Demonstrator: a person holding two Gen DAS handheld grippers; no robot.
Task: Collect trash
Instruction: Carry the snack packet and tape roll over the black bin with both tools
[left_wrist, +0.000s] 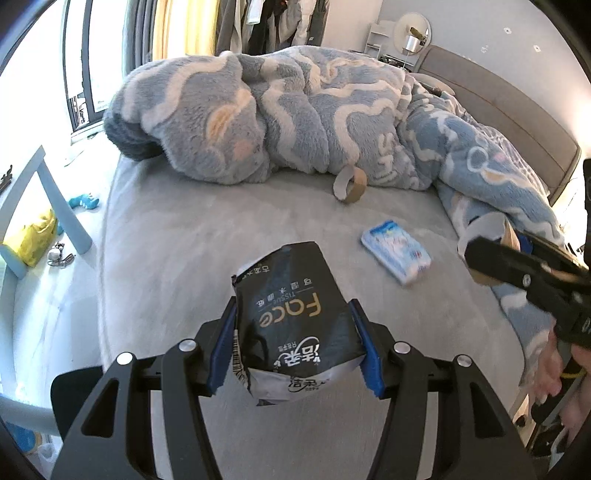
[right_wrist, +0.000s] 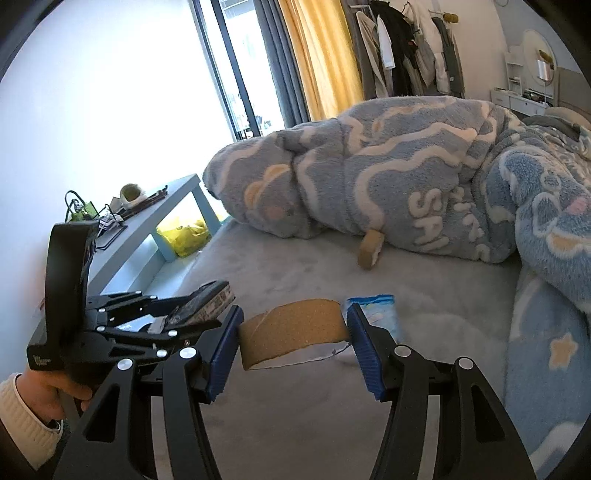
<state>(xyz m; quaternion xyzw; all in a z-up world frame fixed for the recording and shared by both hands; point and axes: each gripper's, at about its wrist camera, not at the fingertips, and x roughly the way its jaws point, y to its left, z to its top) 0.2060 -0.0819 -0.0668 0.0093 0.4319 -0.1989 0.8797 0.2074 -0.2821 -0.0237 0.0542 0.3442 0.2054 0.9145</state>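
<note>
My left gripper (left_wrist: 295, 343) is shut on a black tissue pack wrapper (left_wrist: 291, 306) and holds it above the grey bed (left_wrist: 184, 240). From the right wrist view that wrapper (right_wrist: 207, 301) shows in the left gripper (right_wrist: 199, 314) at the left. My right gripper (right_wrist: 293, 339) is shut on a brown cardboard tube (right_wrist: 291, 330), also above the bed; in the left wrist view it (left_wrist: 480, 258) enters from the right with the tube (left_wrist: 484, 230). A second cardboard tube (left_wrist: 350, 183) (right_wrist: 370, 251) lies against the blanket. A small blue-white tissue packet (left_wrist: 396, 252) (right_wrist: 380, 312) lies on the bed.
A bunched blue fleece blanket (left_wrist: 295, 110) (right_wrist: 406, 177) covers the far and right sides of the bed. A light blue side table (right_wrist: 147, 221) stands to the left, with a yellow bag (right_wrist: 184, 236) under it. A hand (right_wrist: 48, 395) in a cream sleeve holds the left gripper.
</note>
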